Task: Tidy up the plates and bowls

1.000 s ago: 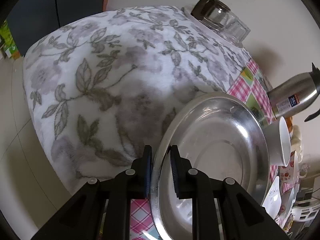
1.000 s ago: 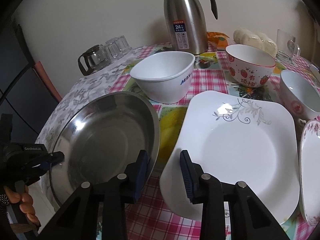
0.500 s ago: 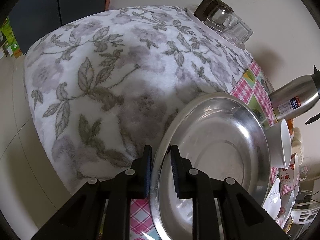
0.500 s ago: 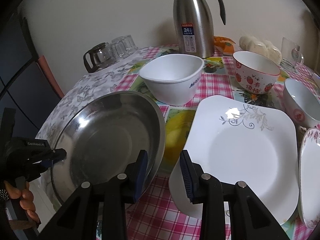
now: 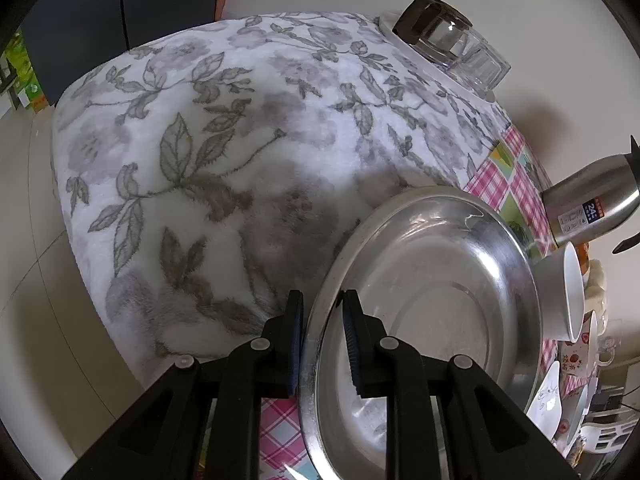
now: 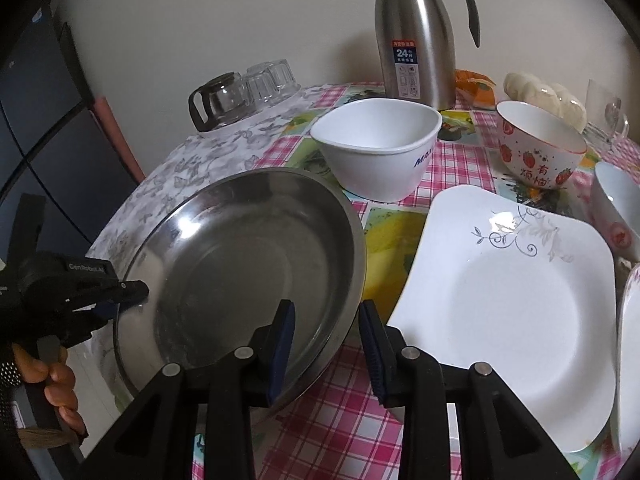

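Checked tablecloth; left gripper pinching steel plate rim; right gripper jaws apart, straddling opposite rim.

You are viewing one steel pan, one white square plate, and one patterned dish edge at the right border. You are seeing three bowls: one plain white, one strawberry-printed, and one partly cut off. One steel thermos is standing behind them. One glass pot and two upturned glasses are showing at the back. Two grippers are appearing: left, right.
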